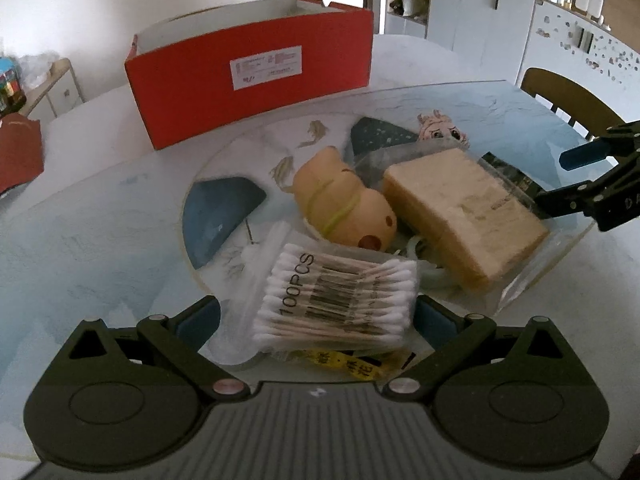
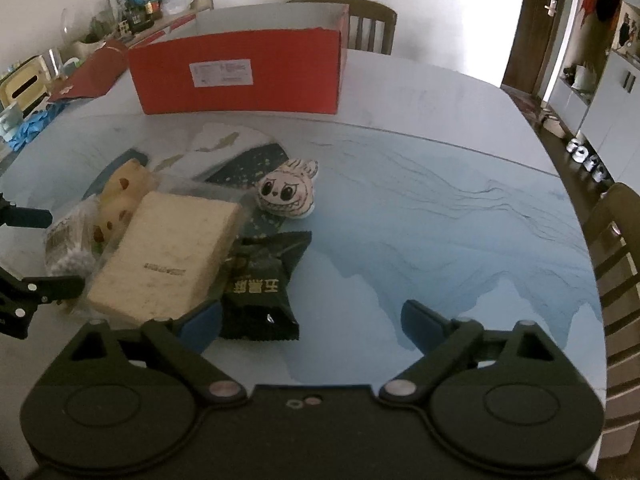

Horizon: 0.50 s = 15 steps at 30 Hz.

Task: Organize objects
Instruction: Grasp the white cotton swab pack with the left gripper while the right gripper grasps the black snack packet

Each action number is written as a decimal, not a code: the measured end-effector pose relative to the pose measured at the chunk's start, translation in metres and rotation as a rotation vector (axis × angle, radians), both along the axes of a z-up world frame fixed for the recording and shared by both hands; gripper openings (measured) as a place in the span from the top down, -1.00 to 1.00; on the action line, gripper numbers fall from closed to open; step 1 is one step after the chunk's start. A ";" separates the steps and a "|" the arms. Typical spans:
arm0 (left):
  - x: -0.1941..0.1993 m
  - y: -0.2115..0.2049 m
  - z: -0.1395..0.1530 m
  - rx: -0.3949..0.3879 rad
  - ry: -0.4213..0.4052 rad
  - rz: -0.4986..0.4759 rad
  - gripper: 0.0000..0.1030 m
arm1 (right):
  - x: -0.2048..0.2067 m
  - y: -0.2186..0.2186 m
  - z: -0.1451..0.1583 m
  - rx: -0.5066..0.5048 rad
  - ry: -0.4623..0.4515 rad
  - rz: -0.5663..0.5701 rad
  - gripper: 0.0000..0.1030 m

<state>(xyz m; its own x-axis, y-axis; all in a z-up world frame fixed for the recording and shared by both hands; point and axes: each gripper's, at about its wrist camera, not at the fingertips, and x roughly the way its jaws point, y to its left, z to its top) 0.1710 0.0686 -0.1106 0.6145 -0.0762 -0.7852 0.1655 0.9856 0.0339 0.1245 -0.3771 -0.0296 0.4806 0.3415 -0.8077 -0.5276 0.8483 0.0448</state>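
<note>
The red box (image 1: 256, 80) stands open-topped toward the far edge of the table (image 2: 440, 208), a white label on its near wall; its pale inner walls show, but what lies inside cannot be seen from either view. A red lid (image 1: 18, 156) lies apart at the table's left edge.

Nearer the middle sits a loose cluster. A clear bag of cotton swabs (image 1: 340, 304) lies closest to the near edge, touching a tan plush toy (image 1: 344, 204) behind it. Just beside the plush, a beige block in clear wrap (image 1: 460, 212) rests tilted over other items. A dark snack packet (image 2: 260, 288) lies against the block's right side, and a small white monster-face plush (image 2: 286, 192) stands just beyond it — toward the box.

The left gripper (image 1: 316, 316) is spread wide, its blue pads either side of the swab bag; the right-hand pad looks very close to the bag, the other stands clear, and no squeeze shows. The right gripper (image 2: 312, 324) is also spread wide, its left pad just in front of the snack packet's bottom edge, the bare table between the fingers — nothing grasped.
</note>
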 end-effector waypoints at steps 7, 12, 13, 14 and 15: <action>0.005 0.002 -0.001 -0.022 -0.004 -0.016 -0.99 | 0.008 0.011 -0.007 -0.001 0.018 0.022 -0.77; 0.005 0.003 0.001 -0.053 -0.009 -0.035 -0.93 | 0.014 0.017 -0.011 0.010 0.038 0.042 -0.62; 0.005 0.004 0.001 -0.055 -0.010 -0.038 -0.81 | 0.014 0.018 -0.012 0.011 0.039 0.045 -0.60; 0.005 0.004 0.002 -0.063 -0.011 -0.042 -0.71 | 0.015 0.019 -0.012 0.011 0.038 0.047 -0.57; 0.005 0.004 0.003 -0.069 -0.012 -0.042 -0.67 | 0.015 0.019 -0.012 0.013 0.038 0.047 -0.52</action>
<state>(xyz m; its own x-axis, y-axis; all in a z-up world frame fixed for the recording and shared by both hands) 0.1760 0.0728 -0.1079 0.6191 -0.1558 -0.7697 0.2070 0.9778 -0.0315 0.1395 -0.3578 -0.0420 0.4330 0.3740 -0.8201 -0.5649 0.8216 0.0764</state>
